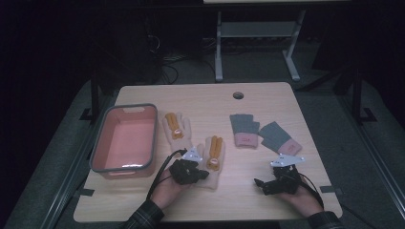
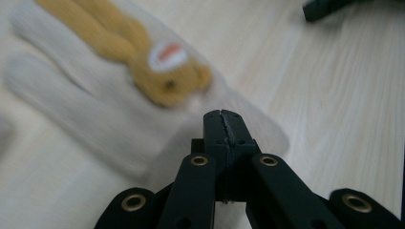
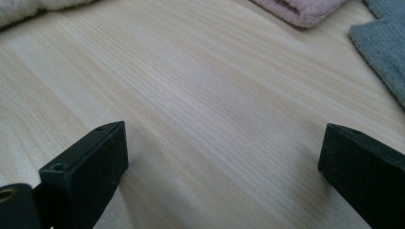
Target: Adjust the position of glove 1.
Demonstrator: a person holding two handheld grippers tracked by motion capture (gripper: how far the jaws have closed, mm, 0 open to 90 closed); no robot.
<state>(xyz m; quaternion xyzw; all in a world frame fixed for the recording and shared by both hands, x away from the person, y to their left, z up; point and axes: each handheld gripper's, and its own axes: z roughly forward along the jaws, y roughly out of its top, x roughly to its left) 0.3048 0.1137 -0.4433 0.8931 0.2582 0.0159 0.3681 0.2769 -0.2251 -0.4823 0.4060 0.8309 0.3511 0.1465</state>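
Two cream gloves with orange bear figures lie left of the table's middle: one point(image 1: 175, 128) farther back, one point(image 1: 213, 155) nearer. My left gripper point(image 1: 204, 175) points right at the near glove's cuff. In the left gripper view its jaws point(image 2: 223, 119) are pressed together just over that cuff point(image 2: 157, 143), and no fabric shows between them. A pair of grey gloves with pink cuffs point(image 1: 243, 129) point(image 1: 279, 138) lies right of centre. My right gripper point(image 1: 260, 186) hovers near the front right, open over bare wood point(image 3: 222, 143), with nothing between its fingers.
A pink basket with a grey rim point(image 1: 124, 167) stands at the table's left side. A round cable hole point(image 1: 238, 95) sits near the back edge. In the right gripper view a pink cuff point(image 3: 301, 9) and a grey glove point(image 3: 382, 57) lie ahead.
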